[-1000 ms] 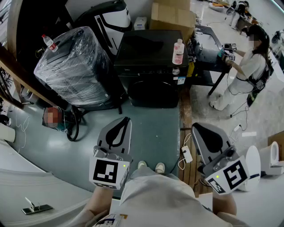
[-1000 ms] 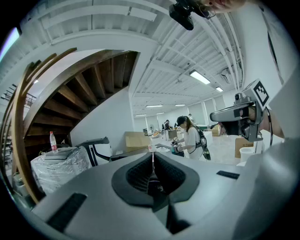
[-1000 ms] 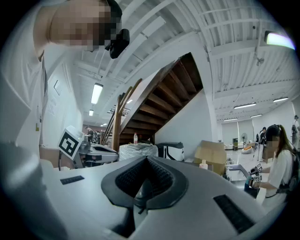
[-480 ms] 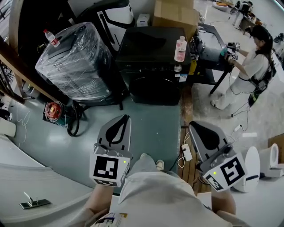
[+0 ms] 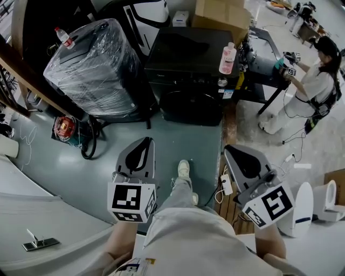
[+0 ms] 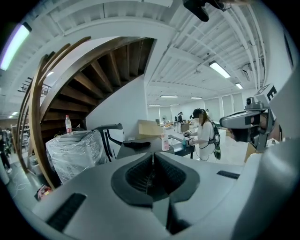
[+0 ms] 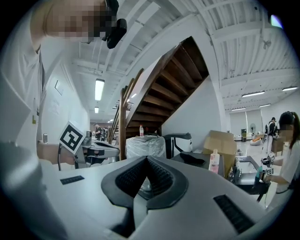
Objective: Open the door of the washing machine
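Note:
The black washing machine [image 5: 186, 54] stands ahead across the grey floor, its round front door [image 5: 190, 107] closed. A dark cloth and a pink bottle [image 5: 228, 58] lie on its top. My left gripper [image 5: 145, 140] is shut and empty, well short of the machine. My right gripper [image 5: 232, 147] is also shut with nothing in it, equally far back. In the left gripper view the shut jaws [image 6: 152, 157] point toward the machine's top [image 6: 137, 146]. From the right gripper view the shut jaws [image 7: 146, 161] aim left of the machine [image 7: 192, 159].
A plastic-wrapped bulky item [image 5: 91, 67] stands left of the machine and a cardboard box [image 5: 221, 13] behind it. A person [image 5: 315, 86] works at a dark table [image 5: 264, 59] on the right. A power strip [image 5: 226, 185] lies on the floor. My foot [image 5: 184, 168] is forward.
The washing machine has drawn nearer in the head view. Both grippers have sunk a little and moved forward, and my foot has stepped ahead between them.

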The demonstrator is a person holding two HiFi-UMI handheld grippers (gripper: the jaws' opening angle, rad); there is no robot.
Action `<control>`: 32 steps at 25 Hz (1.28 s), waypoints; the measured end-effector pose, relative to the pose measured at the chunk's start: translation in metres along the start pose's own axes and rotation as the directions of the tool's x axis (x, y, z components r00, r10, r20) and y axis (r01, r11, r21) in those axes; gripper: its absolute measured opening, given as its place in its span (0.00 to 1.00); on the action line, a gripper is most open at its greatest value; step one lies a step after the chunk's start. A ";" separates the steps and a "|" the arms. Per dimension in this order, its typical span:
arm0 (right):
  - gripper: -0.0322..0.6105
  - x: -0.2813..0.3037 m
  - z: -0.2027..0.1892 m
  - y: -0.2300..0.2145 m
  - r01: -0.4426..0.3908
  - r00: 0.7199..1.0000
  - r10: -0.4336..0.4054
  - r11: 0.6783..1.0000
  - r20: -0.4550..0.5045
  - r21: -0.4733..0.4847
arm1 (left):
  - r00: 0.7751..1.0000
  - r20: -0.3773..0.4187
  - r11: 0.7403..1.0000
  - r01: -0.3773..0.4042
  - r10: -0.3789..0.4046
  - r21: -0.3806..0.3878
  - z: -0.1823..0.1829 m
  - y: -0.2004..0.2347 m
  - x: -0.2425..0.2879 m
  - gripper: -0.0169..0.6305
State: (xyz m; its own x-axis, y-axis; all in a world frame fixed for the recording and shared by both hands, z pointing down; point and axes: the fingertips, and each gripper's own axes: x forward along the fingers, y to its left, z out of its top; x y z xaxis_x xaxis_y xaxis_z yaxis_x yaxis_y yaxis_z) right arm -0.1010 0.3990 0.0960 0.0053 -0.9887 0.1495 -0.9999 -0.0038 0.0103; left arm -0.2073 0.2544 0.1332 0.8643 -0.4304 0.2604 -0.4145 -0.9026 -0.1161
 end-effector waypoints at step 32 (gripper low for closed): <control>0.09 0.258 -0.066 -0.120 -0.035 0.971 0.050 0.997 -0.233 0.071 | 0.952 -0.282 0.870 -0.035 -0.122 -0.493 -0.099 0.106 0.270 0.40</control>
State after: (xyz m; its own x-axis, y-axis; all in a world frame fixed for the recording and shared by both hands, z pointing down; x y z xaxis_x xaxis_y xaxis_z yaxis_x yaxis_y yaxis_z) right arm 0.0213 0.1545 0.1982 -0.0430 -0.9256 0.3761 -0.9977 0.0198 -0.0652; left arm -0.0459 0.0430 0.2857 0.7927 -0.2974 0.5322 -0.5307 -0.7663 0.3621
